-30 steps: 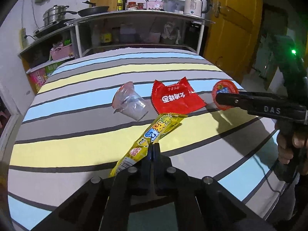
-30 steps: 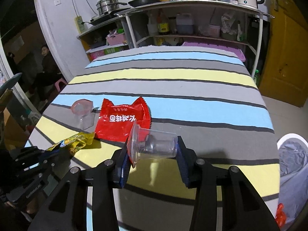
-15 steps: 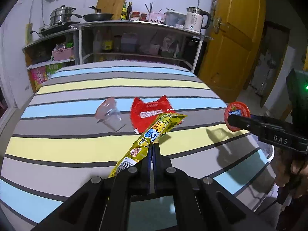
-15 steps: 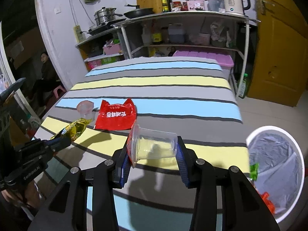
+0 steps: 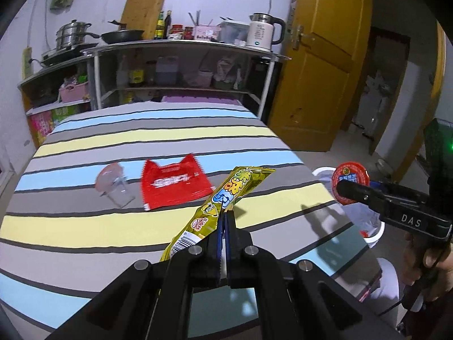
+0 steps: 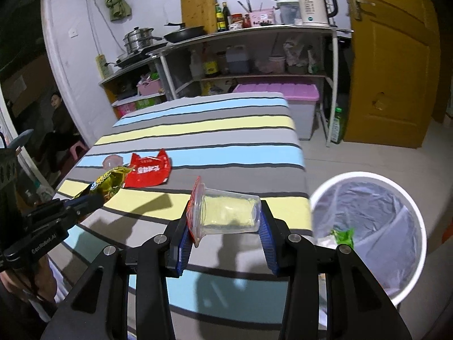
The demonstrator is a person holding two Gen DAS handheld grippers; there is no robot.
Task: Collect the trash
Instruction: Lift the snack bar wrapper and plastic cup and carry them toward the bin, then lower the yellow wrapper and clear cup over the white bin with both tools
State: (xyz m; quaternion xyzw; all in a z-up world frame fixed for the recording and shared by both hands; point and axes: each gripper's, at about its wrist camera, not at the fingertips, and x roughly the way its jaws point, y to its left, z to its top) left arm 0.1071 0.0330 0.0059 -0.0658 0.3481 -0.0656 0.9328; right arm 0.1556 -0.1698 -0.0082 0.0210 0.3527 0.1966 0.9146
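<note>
Both hands are loaded up right now, so the step looks like carrying stuff over to the white trash bin [image 6: 368,226] on the floor just past the table [image 6: 215,130] corner. The right gripper [image 6: 226,226] has its jaws spread wide around a clear plastic cup [image 6: 229,212] lying sideways, red foil lid half peeled at the left pad. That thin, springy wall would probably crush or pop out if squeezed more, so it's best kept steady until it's right above the liner. The left gripper [image 5: 225,226] is clamped fully shut on a long yellow snack wrapper [image 5: 226,195], crinkly and floppy, sticking up past the tips; it'd likely flutter, so it should be dropped low inside the rim. A flat glossy red packet [image 5: 175,182] and another clear cup [image 5: 113,182] wait on the striped cloth.
</note>
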